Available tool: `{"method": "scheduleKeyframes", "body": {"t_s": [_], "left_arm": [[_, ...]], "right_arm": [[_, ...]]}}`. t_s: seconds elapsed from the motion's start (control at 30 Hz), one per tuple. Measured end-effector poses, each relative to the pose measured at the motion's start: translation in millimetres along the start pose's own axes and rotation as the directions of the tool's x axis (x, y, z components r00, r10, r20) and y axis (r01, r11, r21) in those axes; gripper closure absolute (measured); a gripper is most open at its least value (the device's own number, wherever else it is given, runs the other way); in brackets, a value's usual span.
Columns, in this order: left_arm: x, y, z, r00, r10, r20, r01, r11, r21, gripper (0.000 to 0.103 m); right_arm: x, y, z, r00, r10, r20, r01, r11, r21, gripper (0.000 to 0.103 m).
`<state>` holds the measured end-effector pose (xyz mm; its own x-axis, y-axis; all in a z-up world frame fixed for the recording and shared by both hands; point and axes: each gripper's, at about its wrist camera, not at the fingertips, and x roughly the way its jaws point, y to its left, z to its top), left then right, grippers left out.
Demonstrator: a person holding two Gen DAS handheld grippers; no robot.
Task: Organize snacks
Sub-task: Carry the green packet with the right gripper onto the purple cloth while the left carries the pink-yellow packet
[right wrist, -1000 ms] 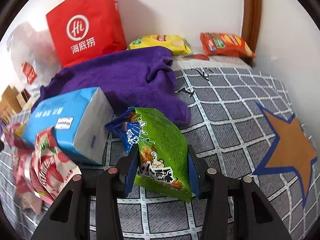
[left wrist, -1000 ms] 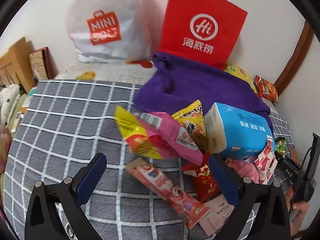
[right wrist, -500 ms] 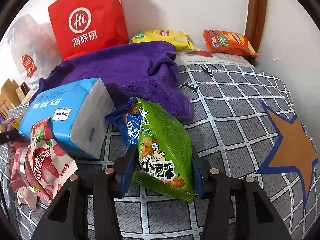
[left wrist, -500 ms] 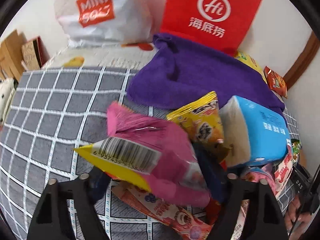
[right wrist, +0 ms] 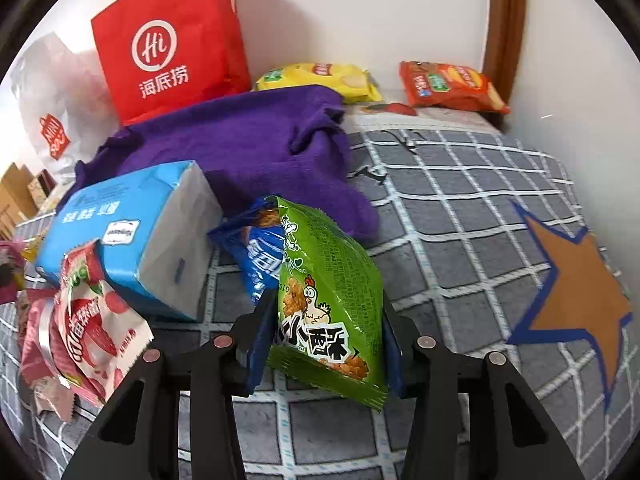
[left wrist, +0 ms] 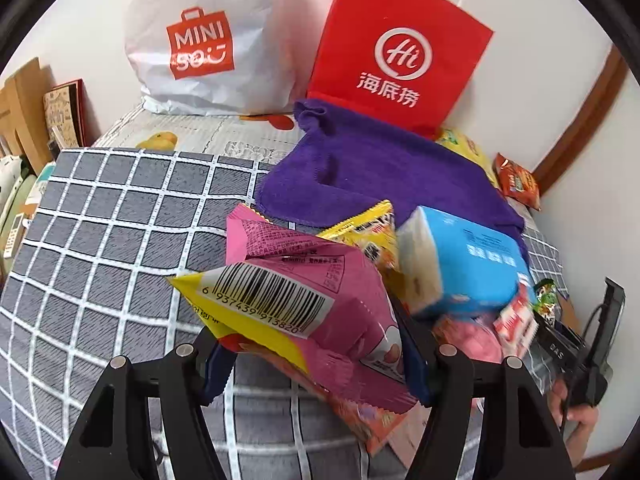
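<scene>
Snack packets lie scattered on a grey checked bedspread [left wrist: 100, 240], which fills the lower half of both views. A red paper bag [left wrist: 396, 48] stands against the wall at 12 o'clock, with a purple towel [left wrist: 380, 176] spread just in front of it. Only the left wrist view shows the whole white plastic shopping bag [left wrist: 208, 40] at 11 o'clock; the right wrist view catches just its edge. A blue tissue pack [right wrist: 124, 236] lies near the towel, at 9 o'clock in the right view. Only the right view shows clearly the yellow chip bag [right wrist: 320, 80] and orange chip bag [right wrist: 452, 86] near the wall at 12 and 1 o'clock, and a brown star [right wrist: 576, 288] printed on the bedspread at 3 o'clock.

The left gripper [left wrist: 316, 356], at 6 o'clock, is closing; a pink snack packet [left wrist: 320, 300] with a barcode sits between its jaws, pressed from both sides. The right gripper [right wrist: 326, 344] is clamped on a green snack packet [right wrist: 328, 300], with a blue packet [right wrist: 256, 256] just behind.
</scene>
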<state>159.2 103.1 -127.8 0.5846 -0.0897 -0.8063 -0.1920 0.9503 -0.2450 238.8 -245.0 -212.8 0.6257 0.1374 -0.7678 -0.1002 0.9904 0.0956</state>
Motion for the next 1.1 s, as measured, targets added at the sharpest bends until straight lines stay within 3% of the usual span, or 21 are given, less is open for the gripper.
{"method": "scheduleKeyframes", "body": {"t_s": [0.17, 0.33, 0.53, 0.8, 1.1], "left_arm": [[-17, -5, -4, 0.999, -0.035, 0.006, 0.035, 0.999, 0.009, 0.036], [-27, -22, -6, 0.996, -0.093, -0.004, 0.093, 0.995, 0.038, 0.036], [-36, -44, -5, 0.992, -0.122, -0.016, 0.123, 0.989, 0.082, 0.036], [-50, -81, 13, 0.986, -0.168, -0.014, 0.168, 0.974, 0.152, 0.036], [-54, -105, 60, 0.988, -0.150, 0.023, 0.141, 0.967, 0.213, 0.036]], "right_arm": [[-29, -9, -8, 0.999, 0.034, 0.019, -0.035, 0.997, 0.073, 0.060], [-57, -2, -17, 0.999, -0.027, 0.047, 0.026, 0.999, 0.028, 0.061], [-94, -1, -21, 0.997, 0.045, 0.070, -0.050, 0.996, 0.074, 0.061], [-127, 24, 6, 0.990, 0.079, 0.121, -0.084, 0.996, 0.039, 0.061], [-124, 48, 64, 0.982, 0.120, 0.144, -0.120, 0.993, -0.012, 0.060]]}}
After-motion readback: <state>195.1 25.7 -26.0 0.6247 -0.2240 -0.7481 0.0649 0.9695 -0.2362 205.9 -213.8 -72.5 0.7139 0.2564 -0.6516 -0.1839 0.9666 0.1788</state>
